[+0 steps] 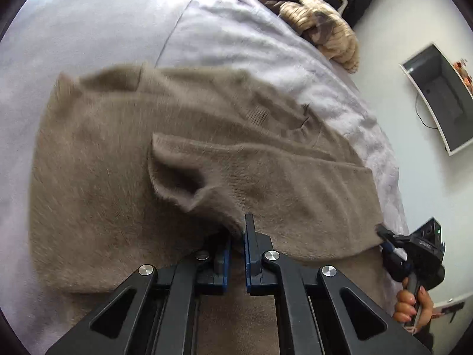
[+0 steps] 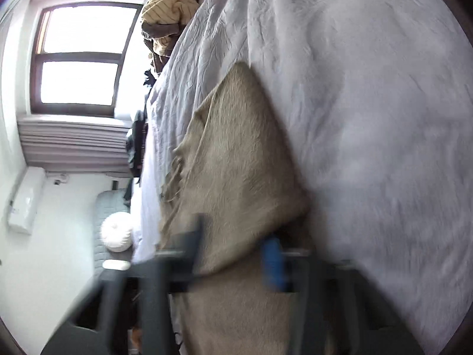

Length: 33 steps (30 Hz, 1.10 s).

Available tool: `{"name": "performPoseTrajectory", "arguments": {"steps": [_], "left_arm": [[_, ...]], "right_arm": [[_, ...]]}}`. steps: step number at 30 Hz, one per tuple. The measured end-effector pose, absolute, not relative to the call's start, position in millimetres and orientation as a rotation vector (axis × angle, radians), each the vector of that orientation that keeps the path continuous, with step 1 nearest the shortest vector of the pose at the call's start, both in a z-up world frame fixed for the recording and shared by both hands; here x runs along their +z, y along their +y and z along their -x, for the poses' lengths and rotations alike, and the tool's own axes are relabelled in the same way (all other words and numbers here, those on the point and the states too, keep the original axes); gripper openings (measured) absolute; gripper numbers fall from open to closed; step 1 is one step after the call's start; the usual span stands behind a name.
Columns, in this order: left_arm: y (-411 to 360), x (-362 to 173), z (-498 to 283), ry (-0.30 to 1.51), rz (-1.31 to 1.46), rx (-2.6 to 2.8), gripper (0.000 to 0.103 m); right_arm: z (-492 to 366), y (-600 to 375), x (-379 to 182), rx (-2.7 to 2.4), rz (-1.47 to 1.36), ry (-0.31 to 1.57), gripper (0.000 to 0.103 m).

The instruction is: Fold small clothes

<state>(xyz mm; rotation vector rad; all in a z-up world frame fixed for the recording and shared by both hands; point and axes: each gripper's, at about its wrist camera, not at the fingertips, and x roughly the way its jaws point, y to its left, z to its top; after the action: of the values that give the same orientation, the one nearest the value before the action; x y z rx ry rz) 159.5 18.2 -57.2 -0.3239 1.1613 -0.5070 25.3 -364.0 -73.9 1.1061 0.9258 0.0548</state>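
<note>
A fuzzy taupe knit garment [image 1: 118, 177] lies spread on a pale lavender bed cover [image 1: 236, 29]. My left gripper [image 1: 238, 230] is shut on a raised fold of the garment near its front edge. My right gripper [image 1: 384, 236] shows in the left wrist view at the garment's right edge, pinching the cloth. In the right wrist view, which is blurred, the garment [image 2: 236, 162] runs between the right gripper's [image 2: 236, 251] fingers, which stand apart around the cloth.
A heap of striped beige and brown clothes [image 1: 319, 20] lies at the far end of the bed. A wall-mounted screen [image 1: 440, 97] is to the right. A window [image 2: 79, 59] and a white round cushion [image 2: 116, 232] show beside the bed.
</note>
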Motion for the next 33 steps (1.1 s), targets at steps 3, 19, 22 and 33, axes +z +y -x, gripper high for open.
{"name": "performPoseTrajectory", "arguments": {"steps": [3, 19, 22, 33], "left_arm": [[26, -41, -157, 1.102, 0.34, -0.521, 0.008], [30, -76, -141, 1.159, 0.317, -0.473, 0.009], [29, -76, -143, 1.162, 0.332, -0.466, 0.009], [25, -70, -130, 1.125, 0.314, -0.433, 0.009]], "right_arm": [[-33, -366, -42, 0.081, -0.957, 0.887, 0.006], [-23, -409, -25, 0.069, -0.78, 0.954, 0.056], [-51, -413, -50, 0.087, -0.849, 1.028, 0.056], [-80, -393, -35, -0.026, -0.472, 1.093, 0.009]]}}
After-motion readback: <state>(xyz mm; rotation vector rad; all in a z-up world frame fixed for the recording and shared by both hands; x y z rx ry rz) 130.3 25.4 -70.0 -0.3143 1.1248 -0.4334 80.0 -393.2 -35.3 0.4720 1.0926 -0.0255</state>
